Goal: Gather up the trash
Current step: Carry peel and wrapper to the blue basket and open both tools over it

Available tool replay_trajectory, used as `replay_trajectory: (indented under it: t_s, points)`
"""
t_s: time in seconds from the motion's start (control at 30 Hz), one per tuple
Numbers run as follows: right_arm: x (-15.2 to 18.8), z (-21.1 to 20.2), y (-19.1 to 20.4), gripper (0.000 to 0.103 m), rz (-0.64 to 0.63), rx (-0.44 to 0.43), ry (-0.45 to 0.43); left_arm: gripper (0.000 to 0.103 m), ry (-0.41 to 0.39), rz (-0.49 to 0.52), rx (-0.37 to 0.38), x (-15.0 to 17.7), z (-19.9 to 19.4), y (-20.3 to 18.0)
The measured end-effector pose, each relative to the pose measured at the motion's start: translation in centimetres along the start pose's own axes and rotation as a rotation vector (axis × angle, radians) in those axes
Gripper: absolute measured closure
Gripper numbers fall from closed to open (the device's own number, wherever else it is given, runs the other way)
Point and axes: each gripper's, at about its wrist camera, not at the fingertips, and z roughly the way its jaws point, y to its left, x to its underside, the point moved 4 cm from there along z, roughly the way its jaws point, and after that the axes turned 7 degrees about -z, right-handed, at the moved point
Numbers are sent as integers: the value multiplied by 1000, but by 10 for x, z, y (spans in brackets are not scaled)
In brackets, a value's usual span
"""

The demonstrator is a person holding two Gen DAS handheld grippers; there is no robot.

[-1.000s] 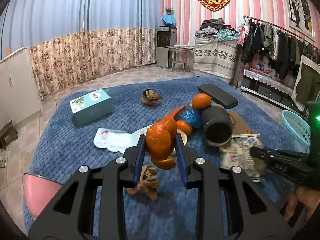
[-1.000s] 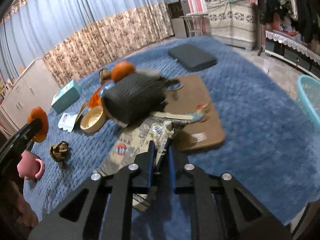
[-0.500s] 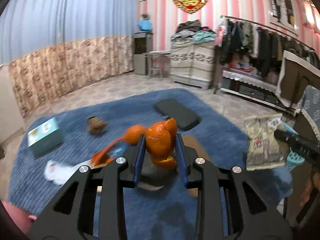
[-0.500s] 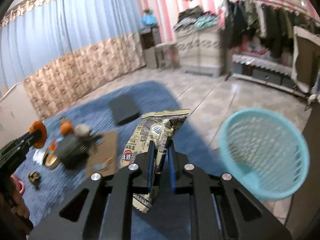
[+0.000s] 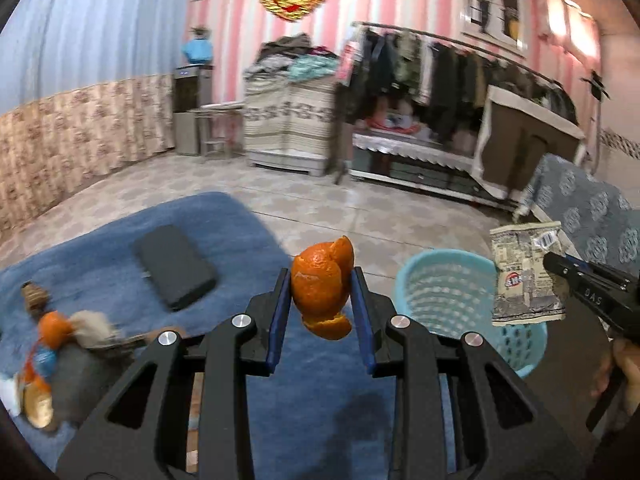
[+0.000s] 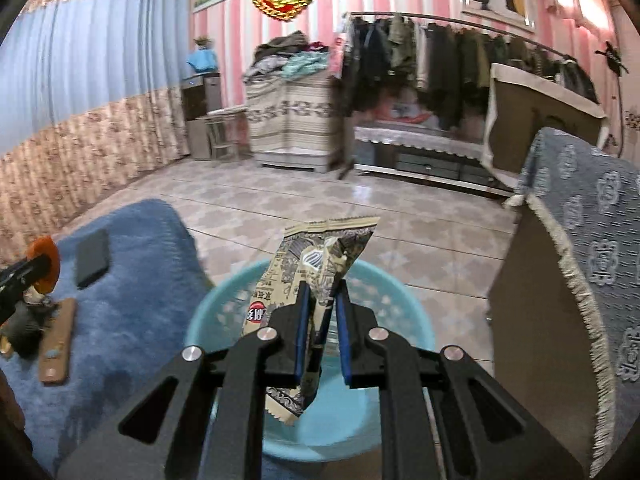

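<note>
Orange peel (image 5: pixel 322 286) clamped in left claw (image 5: pixel 321 300), pads pressing it on both sides, peel sticking up above the fingertips. It hangs over the blue rug (image 5: pixel 100 248) edge, basket (image 5: pixel 448 292) just to its right in the left wrist view.

Wrapper (image 6: pixel 316 280), printed tan/black snack bag, pinched in right claw (image 6: pixel 323 320), jaws nearly closed on it. Top of the bag stands up past the fingertips, bottom corner hangs below them. In the right wrist view it sits directly over the light blue basket (image 6: pixel 224 300) opening; the basket's inside shows behind and under the bag. From the left wrist view the same wrapper (image 5: pixel 524 276) overlaps the basket's right rim, right claw (image 5: pixel 560 268) coming in from the right with a bit of hand (image 5: pixel 624 372) behind it.

Basket stands on the tiled floor (image 6: pixel 248 208) right by the rug (image 6: pixel 132 280) edge.

Still on the rug: black pad (image 5: pixel 174 266), orange (image 5: pixel 54 326), grey cylinder (image 5: pixel 76 376) lying on its side, brown crumpled scrap (image 5: pixel 34 298), all blurred at far left. Brown board (image 6: pixel 58 344) visible in the right view beside them.

Grey patterned cloth over furniture (image 6: pixel 584 248) right of the basket. Clothes rack (image 6: pixel 440 56) and pink striped wall behind.
</note>
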Motion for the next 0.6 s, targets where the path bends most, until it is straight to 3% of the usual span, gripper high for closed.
replay_trajectory:
  t_s: [0.27, 0.53, 0.6]
  points:
    - [15, 16, -33, 89, 23, 45, 33, 74, 89, 73, 153, 12, 59, -83]
    - [30, 29, -65, 89, 57, 69, 62, 73, 146, 147, 153, 26, 106, -127]
    - [31, 31, -66, 89, 58, 68, 63, 60, 153, 154, 149, 27, 113, -131]
